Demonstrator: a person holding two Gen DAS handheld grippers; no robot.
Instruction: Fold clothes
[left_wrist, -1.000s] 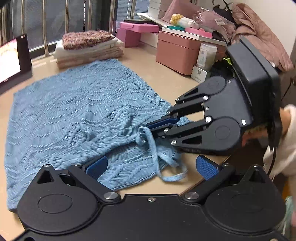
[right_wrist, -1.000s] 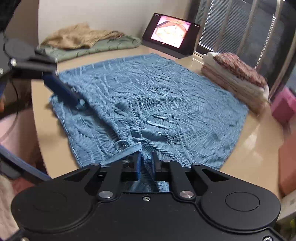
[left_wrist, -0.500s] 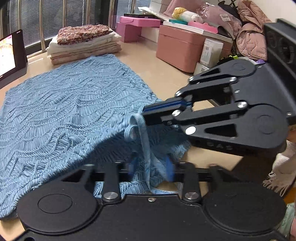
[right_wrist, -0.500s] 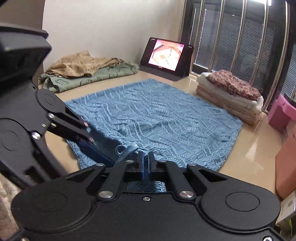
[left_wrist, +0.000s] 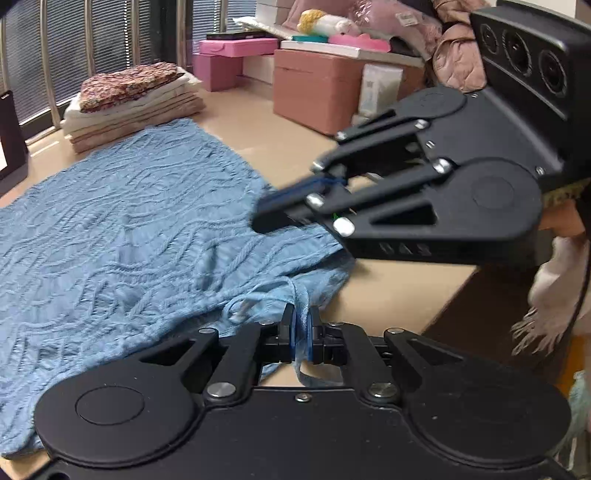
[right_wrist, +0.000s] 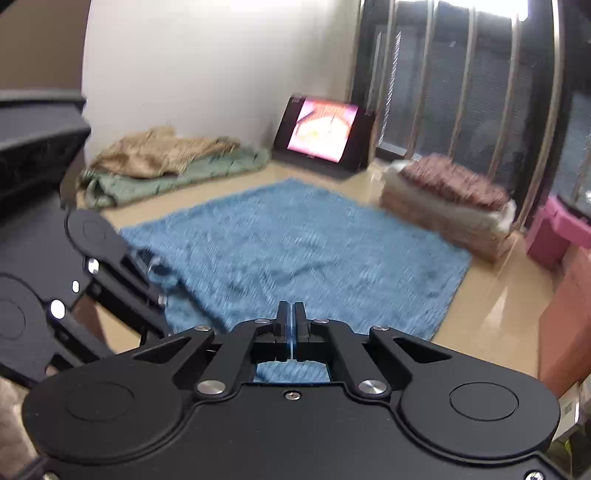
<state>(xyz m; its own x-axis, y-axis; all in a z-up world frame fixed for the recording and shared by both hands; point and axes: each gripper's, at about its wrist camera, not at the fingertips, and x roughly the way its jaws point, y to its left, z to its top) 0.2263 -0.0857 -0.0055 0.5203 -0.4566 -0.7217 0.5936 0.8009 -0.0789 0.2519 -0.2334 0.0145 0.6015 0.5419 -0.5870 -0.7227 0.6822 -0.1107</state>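
Now the wide blue ribbed knit garment (left_wrist: 122, 229) lies flat across the beige tabletop (left_wrist: 280, 147), its near right corner pinched by both closed grippers (left (left_wrist: 301, 332) clamping the strap, right (right_wrist: 291, 334) the hem), presumably for folding.

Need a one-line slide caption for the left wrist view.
Left gripper shut on the blue garment's strap, right gripper shut above the blue garment.
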